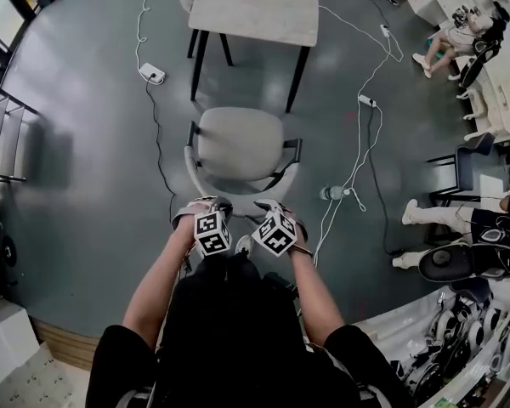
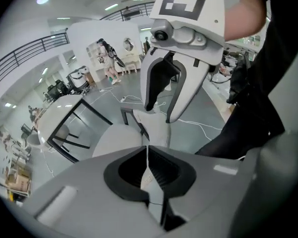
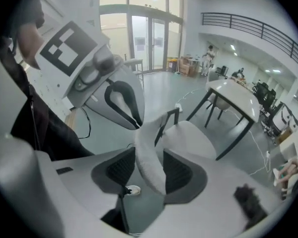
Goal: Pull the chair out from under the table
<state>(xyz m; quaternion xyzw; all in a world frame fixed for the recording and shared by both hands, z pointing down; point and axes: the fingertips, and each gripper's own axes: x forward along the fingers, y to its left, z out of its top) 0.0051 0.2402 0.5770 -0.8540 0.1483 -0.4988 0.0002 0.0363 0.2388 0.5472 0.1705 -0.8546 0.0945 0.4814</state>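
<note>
Gripping the chair [image 1: 238,143] by its backrest [image 3: 144,143] with my right tool [image 3: 151,171], left tool [image 2: 148,155] clenched empty beside it, chair standing on the floor [image 1: 85,160] clear of the desk [image 1: 255,11].

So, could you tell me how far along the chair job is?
Done: the chair stands clear of the table. In hand: the right gripper clamps its backrest; the left gripper is shut, empty. Left: only letting go, it seems.
</note>
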